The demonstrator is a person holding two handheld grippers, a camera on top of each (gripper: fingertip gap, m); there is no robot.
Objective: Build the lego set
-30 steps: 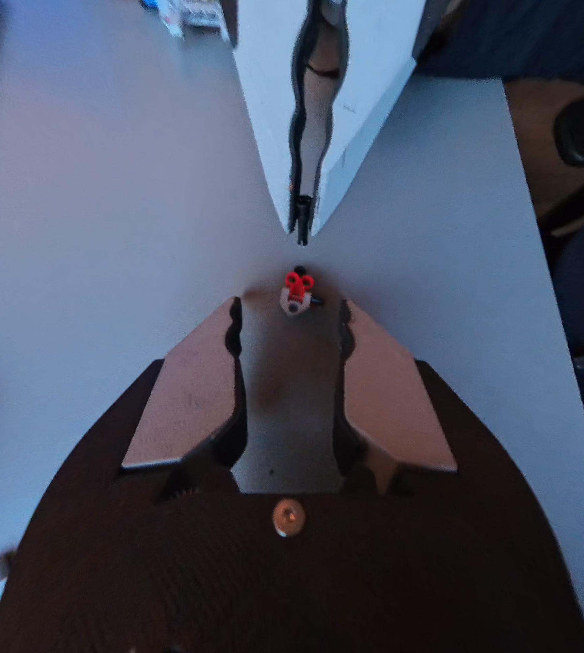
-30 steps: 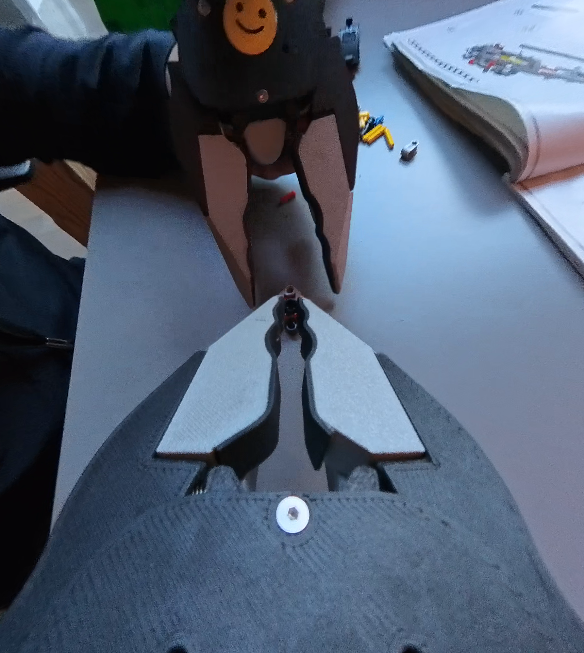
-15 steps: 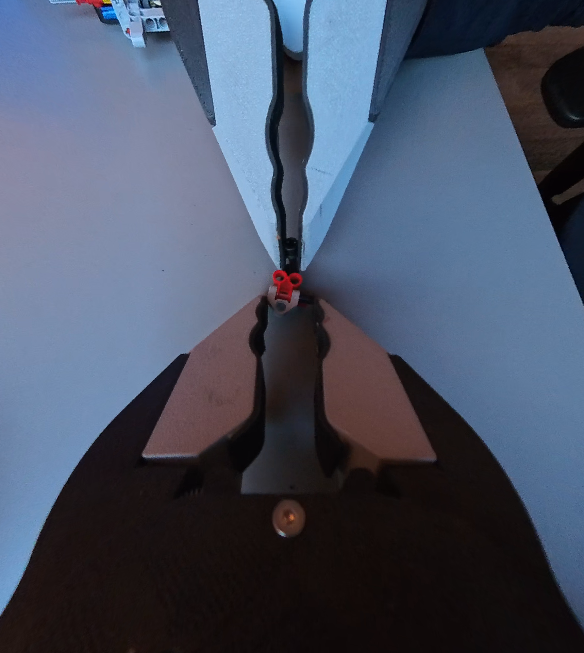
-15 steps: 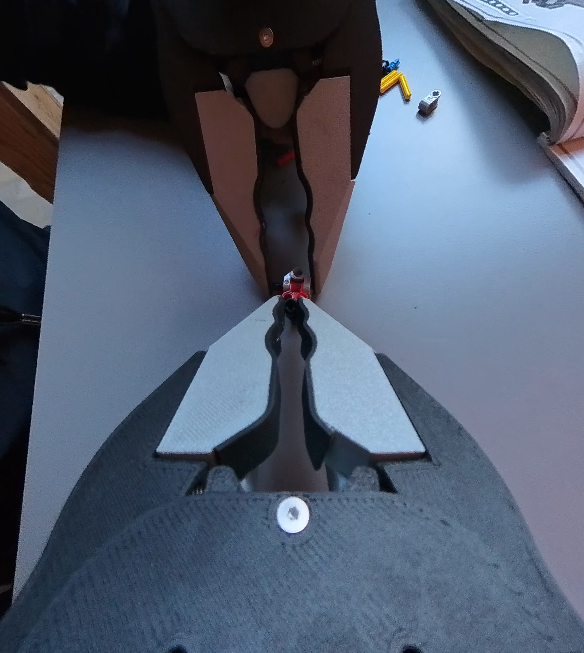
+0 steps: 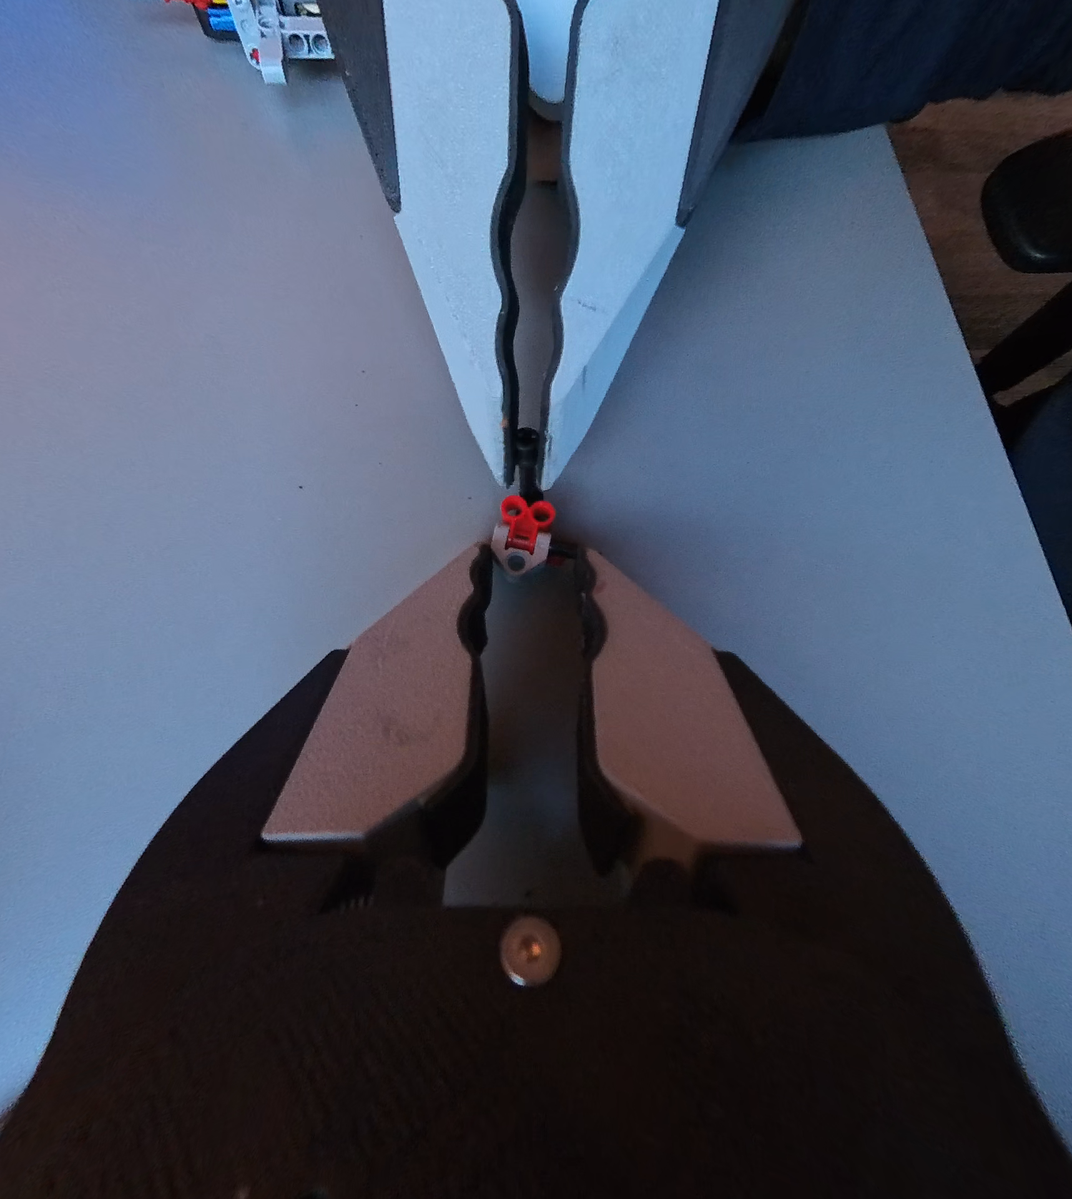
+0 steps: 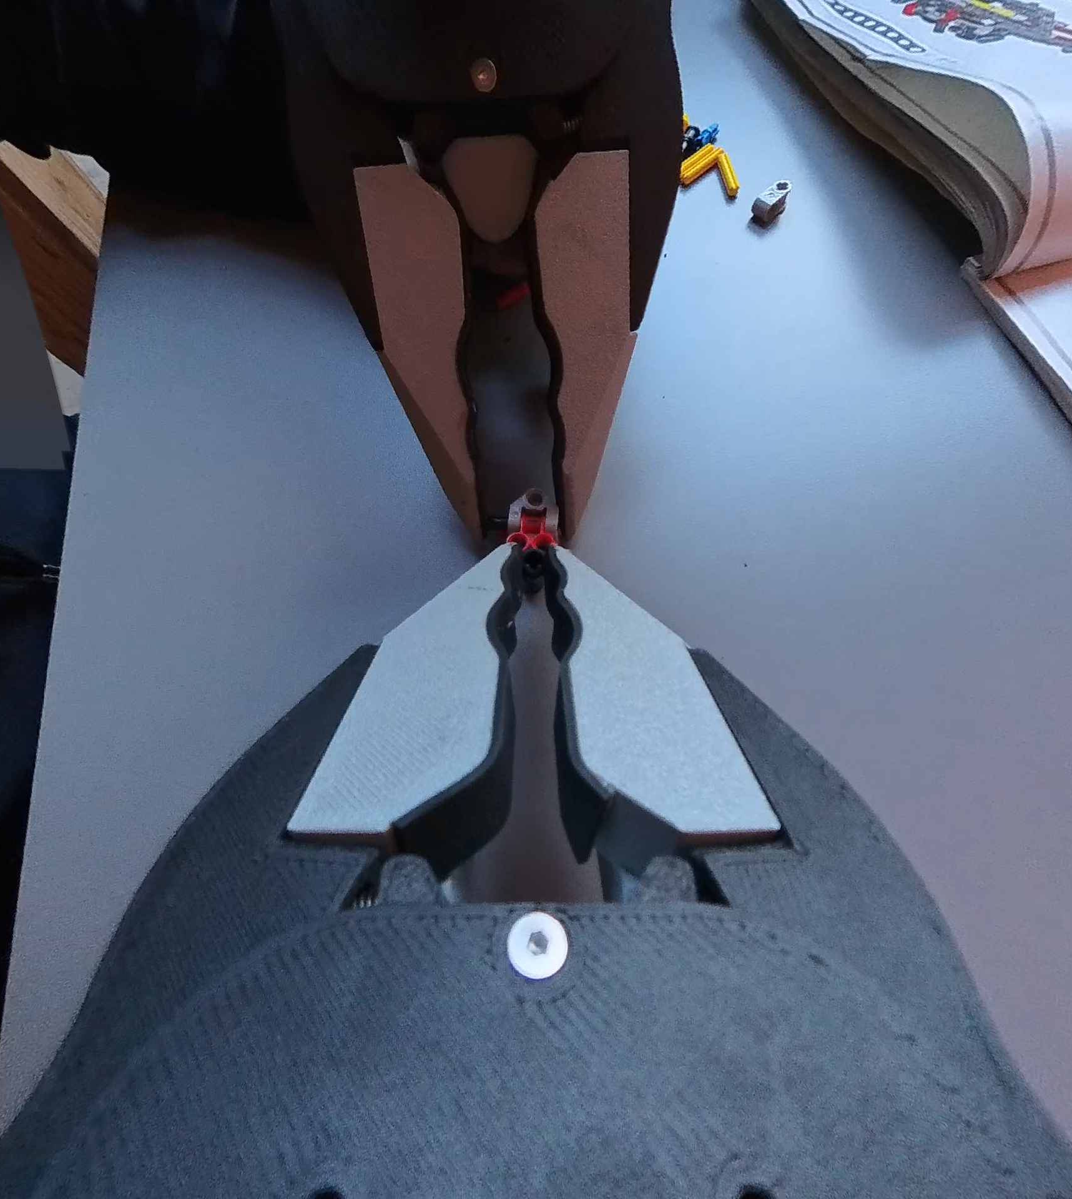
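A small grey-and-red brick assembly (image 5: 522,544) sits at my left gripper's (image 5: 533,561) tips. The brown fingers are shut on it: one pad touches its grey body, the other the black pin on its side. My right gripper (image 6: 532,559), with pale grey fingers, is shut on a black pin (image 6: 532,576). That pin (image 5: 525,454) points at the assembly's red connector (image 5: 526,514) and its tip reaches it between the two red rings. The grippers meet tip to tip just above the grey table (image 5: 163,389). The left gripper (image 6: 523,519) and assembly (image 6: 532,512) also show in the right wrist view.
An open instruction booklet (image 6: 974,130) lies at the far right. Yellow rods (image 6: 708,165), a grey connector (image 6: 772,201) and a red piece (image 6: 510,295) lie loose beyond. A part-built model (image 5: 267,39) stands far left. The table edge (image 5: 948,324) and a chair (image 5: 1065,194) are at the right. Only a small space, under 4 cm, lies between the two pairs of fingers. My left gripper's tips are some 15 centimetres from the grey connector (image 6: 772,201).
My left gripper's fingers closed from wide open onto the grey-and-red assembly. The two grippers came together, and the black pin in my right gripper reached the red connector.
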